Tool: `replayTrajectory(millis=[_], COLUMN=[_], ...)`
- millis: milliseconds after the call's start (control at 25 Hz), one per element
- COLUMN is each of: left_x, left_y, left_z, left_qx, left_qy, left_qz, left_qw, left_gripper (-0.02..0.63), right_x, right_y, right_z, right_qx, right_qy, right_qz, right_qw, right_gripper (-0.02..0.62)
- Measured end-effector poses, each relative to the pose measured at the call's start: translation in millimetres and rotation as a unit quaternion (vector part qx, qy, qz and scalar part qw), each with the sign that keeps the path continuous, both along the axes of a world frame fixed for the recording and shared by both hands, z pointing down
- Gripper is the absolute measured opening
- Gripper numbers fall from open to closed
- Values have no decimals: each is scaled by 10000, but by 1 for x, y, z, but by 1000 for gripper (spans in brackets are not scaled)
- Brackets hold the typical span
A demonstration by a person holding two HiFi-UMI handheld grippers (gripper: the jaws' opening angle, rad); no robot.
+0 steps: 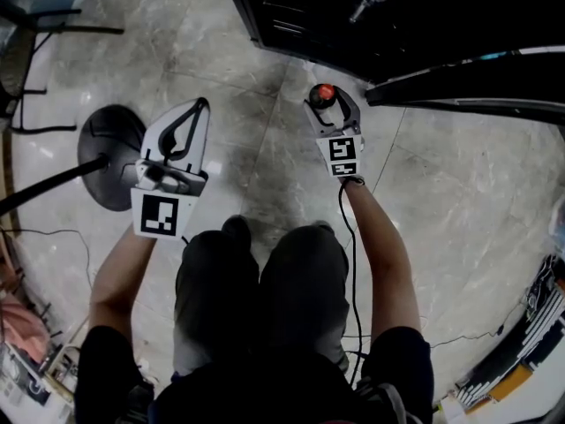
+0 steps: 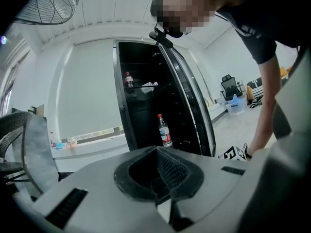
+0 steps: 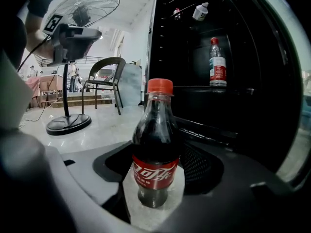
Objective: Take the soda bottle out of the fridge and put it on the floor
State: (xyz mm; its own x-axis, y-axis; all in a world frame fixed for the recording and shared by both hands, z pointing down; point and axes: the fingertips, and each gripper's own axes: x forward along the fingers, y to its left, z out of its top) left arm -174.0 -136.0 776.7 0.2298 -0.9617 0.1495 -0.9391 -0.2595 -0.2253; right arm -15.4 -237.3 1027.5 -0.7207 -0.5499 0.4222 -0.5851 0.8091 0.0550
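Observation:
The soda bottle (image 3: pixel 154 149), dark cola with a red cap and red label, stands upright on the marble floor (image 3: pixel 97 125) just outside the open black fridge (image 3: pixel 233 81). My right gripper (image 3: pixel 158 171) is open around it, a pad on each side with small gaps. From the head view only the bottle's red cap (image 1: pixel 322 93) shows between the spread jaws of the right gripper (image 1: pixel 324 97). My left gripper (image 1: pixel 201 106) is held up to the left, shut and empty, its pads meeting at the tip (image 2: pixel 156 152).
The fridge (image 1: pixel 397 16) holds a clear water bottle (image 3: pixel 218 64) on a shelf, and its door (image 1: pixel 477 82) swings out to the right. A standing fan's round base (image 1: pixel 110 153) sits on the floor at the left; a chair (image 3: pixel 104 76) stands behind it.

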Motion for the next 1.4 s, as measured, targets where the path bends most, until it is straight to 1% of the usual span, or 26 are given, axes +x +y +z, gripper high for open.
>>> replayTrajectory(millis=[280,400,600,840,1000,1200,1400], left_x=[9,18,28,35,36,37,37], left_y=[-6,-9,-12,-13,-13,-12,-13], left_z=[36,45,53,57,57,62,60], left_qx=[-91,-99,-148,-164,-154,-195,-152], left_qy=[179,306,384,344,361,282,332], left_qz=[224,307,357,455,445,485,438], left_qw=[9995,9990,9985,9982,9982,9982,9984], left_gripper=[23,23,23,23,23,23,23], right_x=[0,-1,0,6,5,7,9], right_y=[1,2,6,10,11,11,14], right_z=[9,9,9,9,8,8,10], right_qx=[76,127,272,433,509,501,444], right_qy=[-37,-72,-114,-209,-170,-203,-193], right_qz=[19,12,5,82,90,149,126], right_qw=[10000,9999,9996,9988,9985,9984,9987], right_gripper=[316,316,318,322,325,328,342])
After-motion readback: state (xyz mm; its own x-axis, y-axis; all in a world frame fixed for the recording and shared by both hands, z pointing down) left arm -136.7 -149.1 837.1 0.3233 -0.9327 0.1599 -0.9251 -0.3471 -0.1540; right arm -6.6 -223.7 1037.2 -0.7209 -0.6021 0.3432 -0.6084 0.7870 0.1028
